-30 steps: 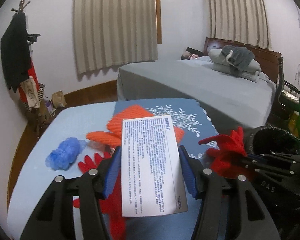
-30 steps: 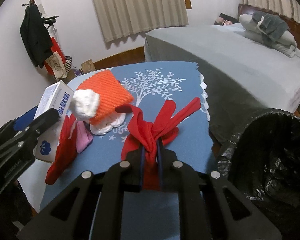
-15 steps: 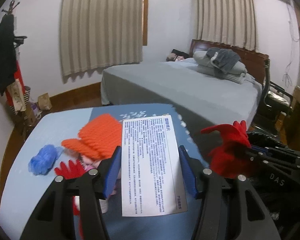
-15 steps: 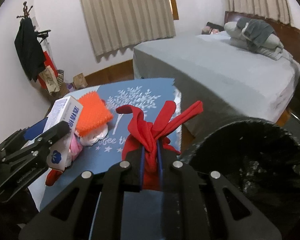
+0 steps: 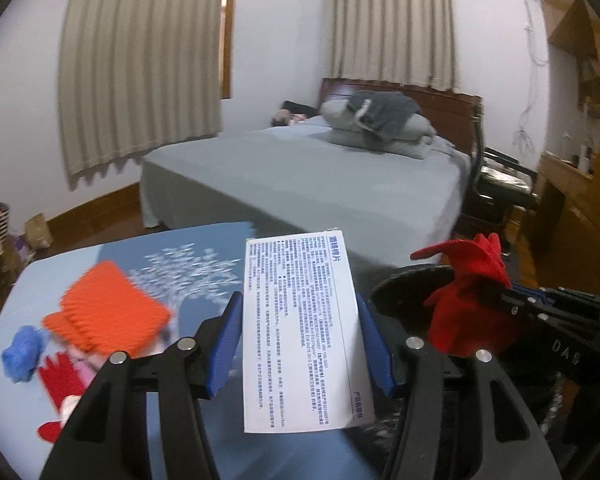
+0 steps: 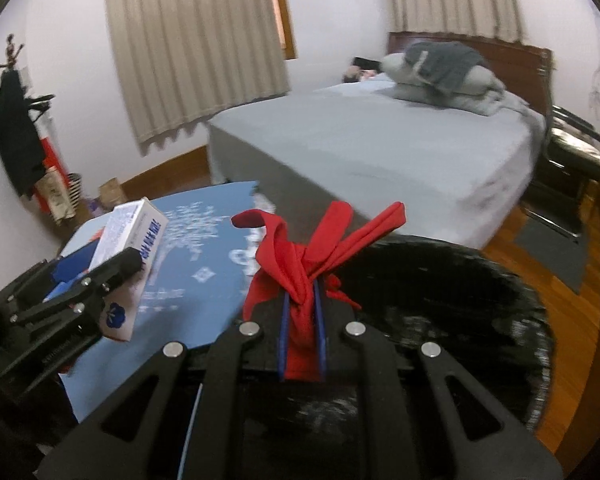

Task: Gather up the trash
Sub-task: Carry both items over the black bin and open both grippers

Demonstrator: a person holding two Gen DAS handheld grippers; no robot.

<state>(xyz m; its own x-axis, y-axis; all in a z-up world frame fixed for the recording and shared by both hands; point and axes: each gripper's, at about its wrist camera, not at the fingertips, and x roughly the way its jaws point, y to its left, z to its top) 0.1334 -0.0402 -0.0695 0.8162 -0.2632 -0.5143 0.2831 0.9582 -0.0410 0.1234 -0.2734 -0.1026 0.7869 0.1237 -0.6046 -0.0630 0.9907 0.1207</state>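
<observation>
The bin (image 6: pixel 480 320) was largely hidden behind the right gripper (image 6: pixel 300 320) — its inside too dark to read. Motion blur smeared the orange knit piece (image 5: pixel 108 312), and the box (image 5: pixel 300 328) print was illegible.

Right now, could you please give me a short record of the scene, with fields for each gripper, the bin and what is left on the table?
left gripper: shut on a white box with printed text
right gripper: shut on a knotted red cloth
bin: black-lined, open, under the red cloth
table: orange knit piece, blue wad, red scraps
background: bed
</observation>
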